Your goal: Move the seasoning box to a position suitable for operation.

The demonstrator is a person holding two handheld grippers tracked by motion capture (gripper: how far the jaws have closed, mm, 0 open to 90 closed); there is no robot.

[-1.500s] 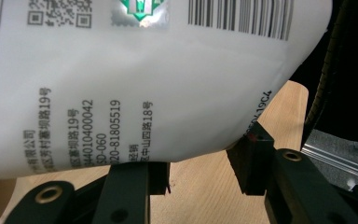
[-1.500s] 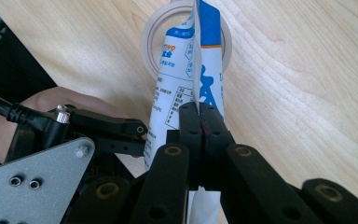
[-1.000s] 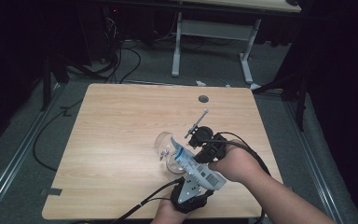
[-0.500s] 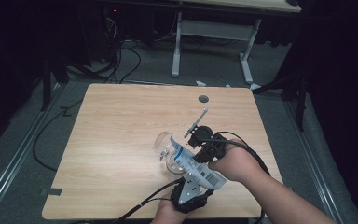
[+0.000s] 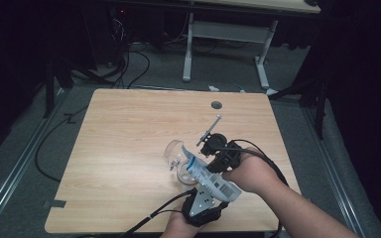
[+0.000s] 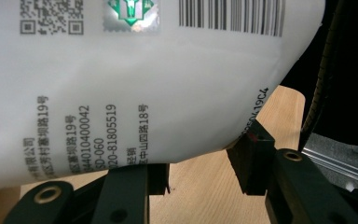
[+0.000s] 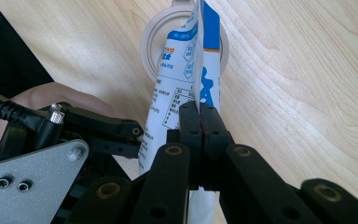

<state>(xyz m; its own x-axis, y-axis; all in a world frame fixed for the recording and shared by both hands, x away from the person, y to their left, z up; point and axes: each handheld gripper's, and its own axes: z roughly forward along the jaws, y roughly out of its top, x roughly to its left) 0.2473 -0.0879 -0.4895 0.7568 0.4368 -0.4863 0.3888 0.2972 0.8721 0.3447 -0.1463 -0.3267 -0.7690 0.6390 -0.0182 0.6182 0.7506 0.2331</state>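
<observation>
Both hand-held grippers are on the white and blue pouch, which hangs tilted over the clear glass jar near the front of the worktop. The left hand-held gripper grasps the pouch's lower, fat end; in the left gripper view the printed pouch bulges between its jaws, which stand partly apart around it. The right hand-held gripper is clenched flat on the pouch's edge seam, jaws fully together with only the film between them. The top of the pouch points down at the jar's round mouth, just above it. Judgement: grasp and positioning are done and the pouch is lined up for pouring or tearing. I can't tell whether the top is already open, and no contents are visible falling or inside the jar, so the actual emptying looks still to do. A thin metal rod lies apart behind the right hand, untouched.
</observation>
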